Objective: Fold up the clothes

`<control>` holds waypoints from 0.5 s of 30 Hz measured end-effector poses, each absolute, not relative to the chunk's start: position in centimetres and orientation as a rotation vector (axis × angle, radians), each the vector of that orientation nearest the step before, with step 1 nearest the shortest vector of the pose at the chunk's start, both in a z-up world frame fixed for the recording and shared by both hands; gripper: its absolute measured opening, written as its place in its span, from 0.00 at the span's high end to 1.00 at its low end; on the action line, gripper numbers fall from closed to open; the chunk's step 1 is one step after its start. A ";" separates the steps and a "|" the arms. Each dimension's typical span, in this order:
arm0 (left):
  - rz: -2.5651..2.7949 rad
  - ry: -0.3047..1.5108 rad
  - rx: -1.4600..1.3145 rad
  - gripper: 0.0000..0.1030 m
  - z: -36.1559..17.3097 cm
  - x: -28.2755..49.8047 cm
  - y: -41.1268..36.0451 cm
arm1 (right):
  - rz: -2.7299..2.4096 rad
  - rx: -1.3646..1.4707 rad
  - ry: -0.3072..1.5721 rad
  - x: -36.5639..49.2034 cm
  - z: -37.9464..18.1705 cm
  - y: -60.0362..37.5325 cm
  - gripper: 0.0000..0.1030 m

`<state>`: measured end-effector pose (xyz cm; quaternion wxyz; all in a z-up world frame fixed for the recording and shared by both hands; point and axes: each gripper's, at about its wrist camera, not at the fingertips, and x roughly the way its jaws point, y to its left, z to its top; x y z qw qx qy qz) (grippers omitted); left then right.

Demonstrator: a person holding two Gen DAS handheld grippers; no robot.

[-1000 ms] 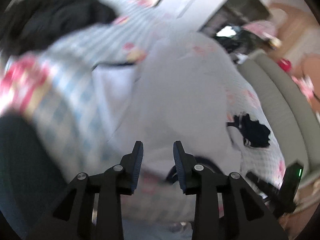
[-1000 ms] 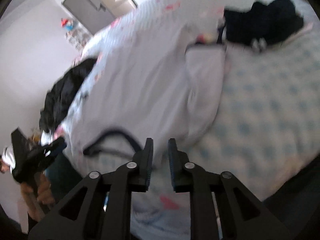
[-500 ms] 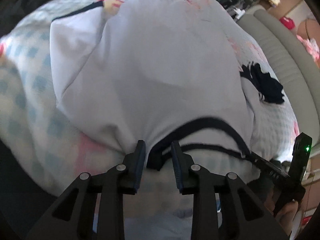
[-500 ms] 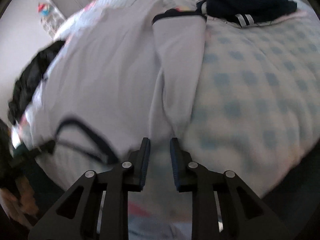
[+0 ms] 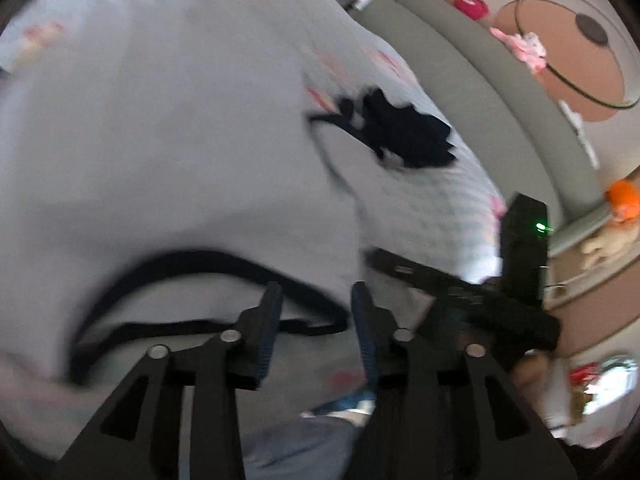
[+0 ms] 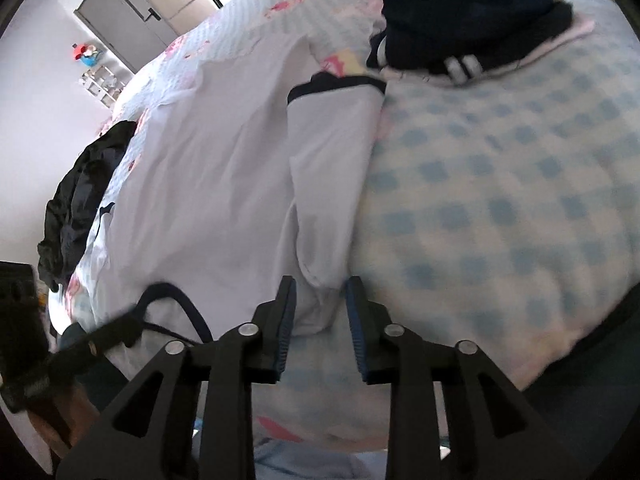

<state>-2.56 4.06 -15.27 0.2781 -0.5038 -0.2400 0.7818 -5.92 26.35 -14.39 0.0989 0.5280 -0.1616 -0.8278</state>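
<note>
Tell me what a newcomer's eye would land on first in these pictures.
A big white T-shirt with dark trim lies spread over a blue-checked bedcover, one sleeve folded in along its side. A heap of dark navy clothes sits beyond it, and a black garment lies at the bed's far left edge. Both grippers' jaws are opening: the left gripper at the dark collar, the right gripper at the shoulder.

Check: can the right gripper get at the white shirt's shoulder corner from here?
Probably yes: the right gripper hangs just over that corner of the white shirt, jaws opening, nothing between them and the cloth.
</note>
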 end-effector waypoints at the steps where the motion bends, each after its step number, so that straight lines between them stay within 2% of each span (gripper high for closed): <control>1: 2.079 -0.652 -1.370 0.61 -16.0 -2.8 4.9 | -2.450 1.569 -0.474 -5.8 -15.0 25.5 0.70; 2: 2.063 -0.658 -1.390 0.61 -16.7 -3.0 5.6 | -2.455 1.581 -0.464 -6.0 -15.6 24.9 0.70; 3: 2.058 -0.661 -1.417 0.65 -17.5 -3.3 6.2 | -2.471 1.594 -0.445 -6.3 -16.3 24.6 0.77; 4: 2.073 -0.658 -1.433 0.85 -18.1 -3.3 6.5 | -2.491 1.593 -0.435 -6.2 -16.8 24.5 0.82; 5: 2.089 -0.656 -1.424 0.89 -18.3 -3.1 6.5 | -2.512 1.582 -0.436 -6.1 -16.8 24.6 0.90; 8: 2.149 -0.681 -1.371 0.90 -18.0 -2.6 6.2 | -2.568 1.535 -0.457 -5.6 -16.4 25.2 0.92; 10: 2.204 -0.691 -1.339 0.98 -16.9 -2.3 5.8 | -2.616 1.479 -0.416 -5.5 -15.4 25.2 0.92; 12: 2.217 -0.679 -1.321 0.98 -16.2 -2.2 5.2 | -2.666 1.433 -0.376 -5.1 -14.6 25.6 0.92; 15: 2.052 -0.632 -1.430 0.98 -17.8 -1.9 5.4 | -2.643 1.456 -0.406 -4.6 -14.9 26.6 0.92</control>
